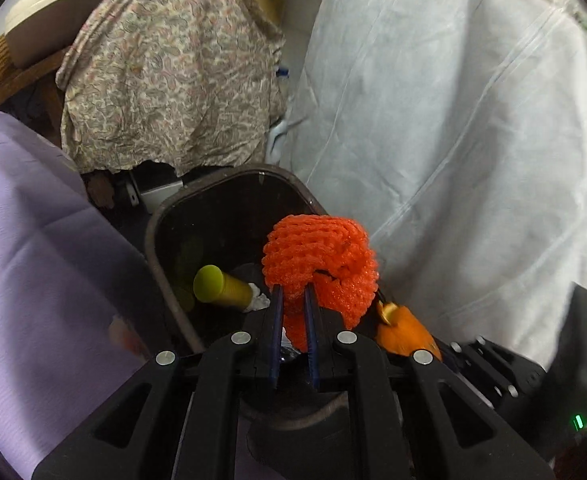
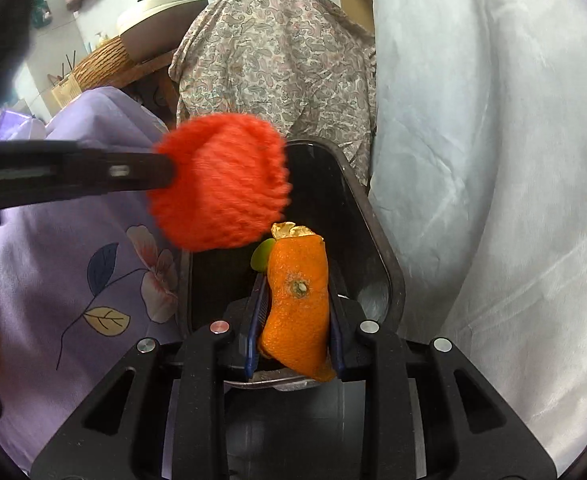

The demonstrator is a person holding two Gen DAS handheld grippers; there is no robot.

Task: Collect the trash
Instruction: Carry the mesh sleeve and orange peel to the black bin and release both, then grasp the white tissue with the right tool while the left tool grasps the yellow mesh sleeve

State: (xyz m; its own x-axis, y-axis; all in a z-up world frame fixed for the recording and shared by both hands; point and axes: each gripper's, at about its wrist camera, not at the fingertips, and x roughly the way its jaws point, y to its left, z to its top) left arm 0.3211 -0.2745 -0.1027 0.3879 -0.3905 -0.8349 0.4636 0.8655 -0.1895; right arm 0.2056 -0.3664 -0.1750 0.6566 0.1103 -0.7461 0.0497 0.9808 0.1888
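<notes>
- Left gripper [image 1: 293,292] clamps an orange foam net [image 1: 319,256] above a dark bin [image 1: 165,216].
- Right gripper [image 2: 297,284] pinches an orange peel [image 2: 297,308] over the same bin.
- A yellow tube [image 1: 221,290] lies inside.

We count two grippers: left gripper [image 1: 293,294], right gripper [image 2: 297,280]. One foam net [image 1: 321,260], one orange peel [image 2: 297,312], one bin [image 1: 165,216], one yellow tube [image 1: 221,290], three draped cloths.

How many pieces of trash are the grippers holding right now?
2. The left gripper is shut on an orange foam net; the right gripper is shut on an orange peel. Both are over the bin.
</notes>
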